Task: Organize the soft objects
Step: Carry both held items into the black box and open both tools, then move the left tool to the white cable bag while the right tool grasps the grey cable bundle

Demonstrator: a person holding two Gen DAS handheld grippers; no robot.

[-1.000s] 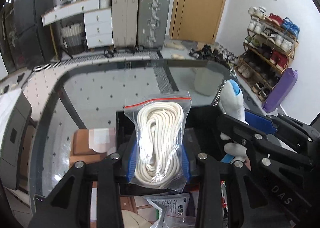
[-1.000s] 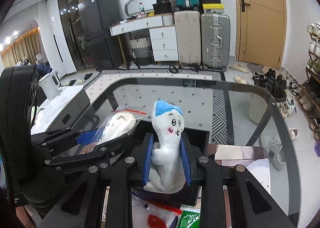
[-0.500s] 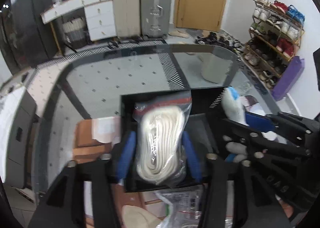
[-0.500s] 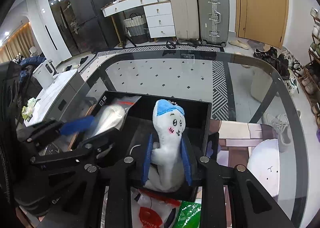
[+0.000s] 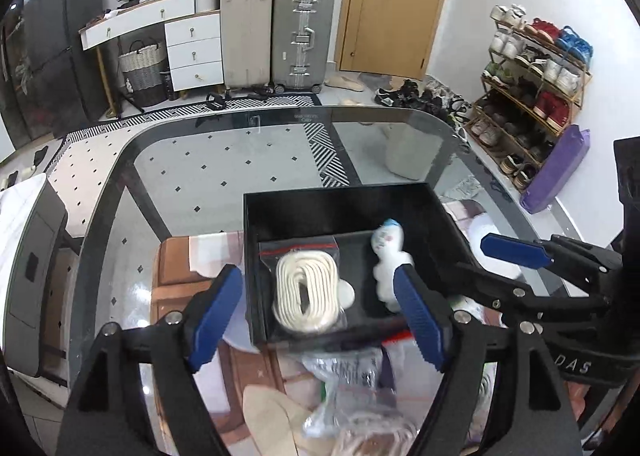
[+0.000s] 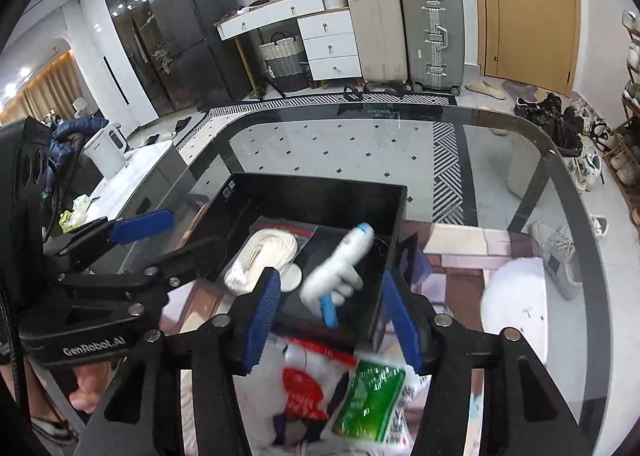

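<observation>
Both of my tools have just let go. A second ago the left tool [image 5: 316,320] was clenched on the bagged rope [image 5: 306,292] and the right tool [image 6: 326,314] on the plush toy [image 6: 338,270]; now both stand spread wide with nothing between the blue pads, pulled back above the near edge of the black box [image 5: 344,204].

I judge that two soft things are now stowed. More packets remain on the glass worktop [image 6: 520,160] at about 6 o'clock from the box, among them a green packet [image 6: 370,400].

The rope is a white coil in a clear zip bag with a red seal strip, lying flat in the box's left half. The toy is white with a blue cap, lying tilted at the rope's 3 o'clock side; it looks blurred, so I cannot tell whether it has settled.
</observation>
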